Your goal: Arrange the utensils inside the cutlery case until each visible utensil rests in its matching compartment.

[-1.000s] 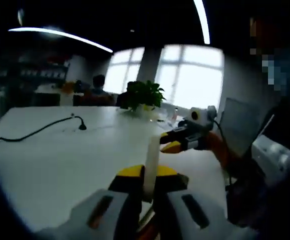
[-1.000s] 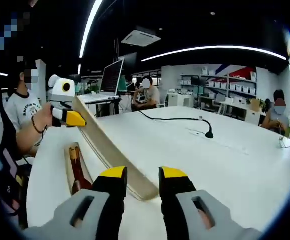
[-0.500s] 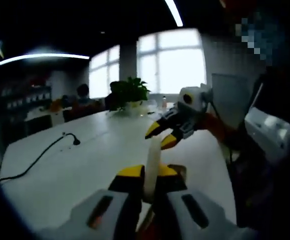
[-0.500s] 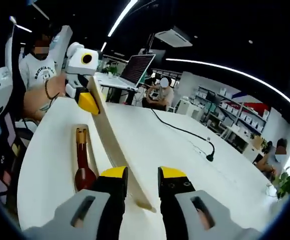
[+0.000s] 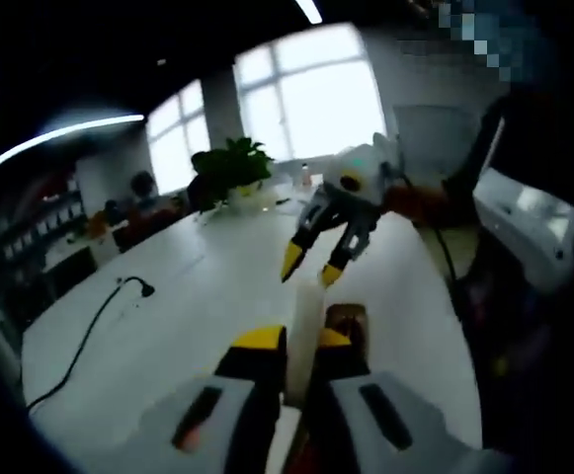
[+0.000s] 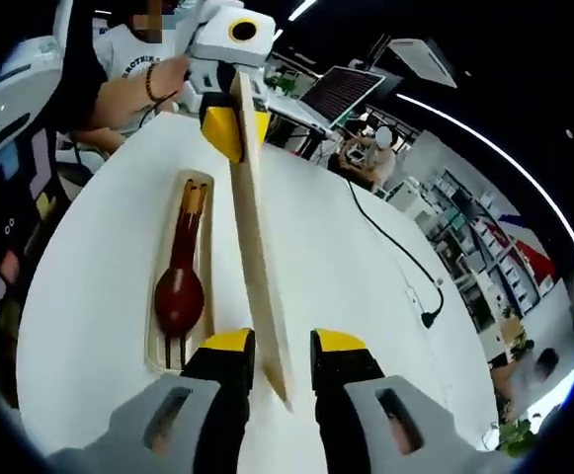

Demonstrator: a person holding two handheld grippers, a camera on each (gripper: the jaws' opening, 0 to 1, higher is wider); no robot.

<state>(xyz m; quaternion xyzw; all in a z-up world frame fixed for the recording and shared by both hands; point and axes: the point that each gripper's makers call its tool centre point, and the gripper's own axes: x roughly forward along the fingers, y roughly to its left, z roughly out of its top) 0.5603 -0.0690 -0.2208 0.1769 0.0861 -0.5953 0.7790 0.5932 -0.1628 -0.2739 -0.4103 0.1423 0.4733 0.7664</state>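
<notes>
The cutlery case (image 6: 158, 341) lies flat on the white tabletop (image 6: 366, 296), a long narrow pale tray with rounded ends. Inside it rest a dark red-brown spoon (image 6: 178, 296) with a glossy oval bowl, and beside the bowl the tines of a fork (image 6: 176, 351); their handles run together toward the far end of the case, and which compartment each sits in cannot be told. Just beside the case, on the side toward the black cable (image 6: 390, 247), a long flat lid (image 6: 257, 257) of light wood stands on edge, slanting up from the tabletop and running roughly parallel to the case.

The left gripper (image 6: 229, 120) pinches the far upper end of that lid between its yellow-tipped jaws; in the left gripper view the same pale board (image 5: 304, 336) rises between the jaws of the left gripper (image 5: 298, 341), pressed against it on both sides.

The right gripper (image 6: 282, 344) hovers at the near end of the case with its jaws spread slightly; the lid's lower end lies between them, and contact cannot be told. In the left gripper view the right gripper (image 5: 309, 267) hangs above the far end of the case (image 5: 348, 321), jaws parted and pointing down, holding nothing.
</notes>
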